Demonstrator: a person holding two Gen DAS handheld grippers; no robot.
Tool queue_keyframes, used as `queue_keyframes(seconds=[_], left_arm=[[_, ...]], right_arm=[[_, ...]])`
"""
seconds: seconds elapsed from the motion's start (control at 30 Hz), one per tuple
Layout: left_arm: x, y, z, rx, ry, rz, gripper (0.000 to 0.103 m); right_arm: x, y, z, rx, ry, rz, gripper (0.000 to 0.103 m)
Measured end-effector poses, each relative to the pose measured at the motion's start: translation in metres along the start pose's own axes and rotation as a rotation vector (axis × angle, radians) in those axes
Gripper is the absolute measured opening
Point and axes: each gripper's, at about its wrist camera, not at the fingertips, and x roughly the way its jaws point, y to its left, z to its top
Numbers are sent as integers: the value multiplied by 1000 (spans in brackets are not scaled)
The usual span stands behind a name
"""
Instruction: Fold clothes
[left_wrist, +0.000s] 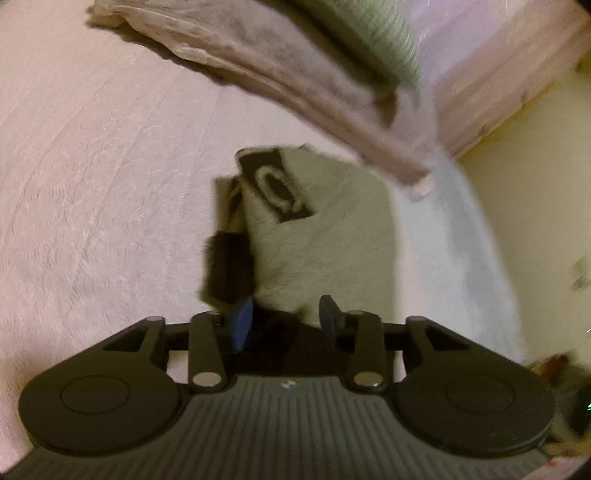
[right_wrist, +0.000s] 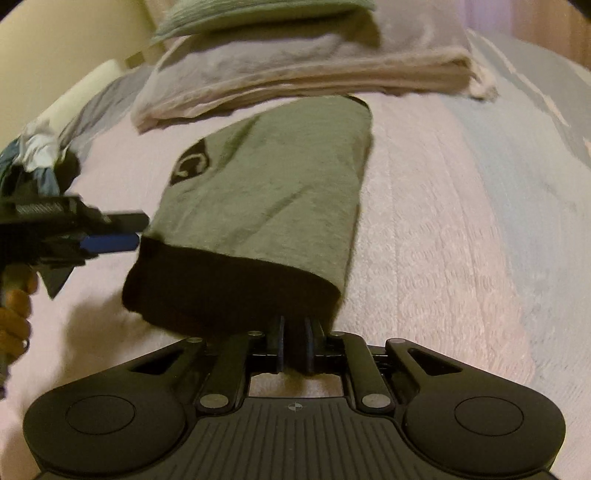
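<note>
On pink bedspread (right_wrist: 424, 221) — grey garment (right_wrist: 277, 184), folded.

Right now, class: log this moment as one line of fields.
task: fold clothes | right gripper: shut on black hem of grey garment | left gripper: at hem's other corner, grip unclear | folded stack: behind

Garment (right_wrist: 280, 192) on bed (right_wrist: 443, 229), before stack (right_wrist: 303, 77)
</note>
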Motion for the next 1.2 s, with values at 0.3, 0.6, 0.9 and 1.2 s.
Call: queue_keyframes(seconds=[0.3,0.6,0.9,1.2], left_arm=[[-33,-11,-15,-51,-23,60,36],[-18,2,-91,-540,19,-20,57],[31,13,-95,-713,-131,-51,48],[-27,26,-56,-585,-155,-72,11]], right_arm=[[-17,-33,-6,161,71,-13,18],[-53,-66,-37,266,107,-55,24],[-62,-88,-51,302,124,-81,25],[-73,-105,-49,339,120,-97,25]])
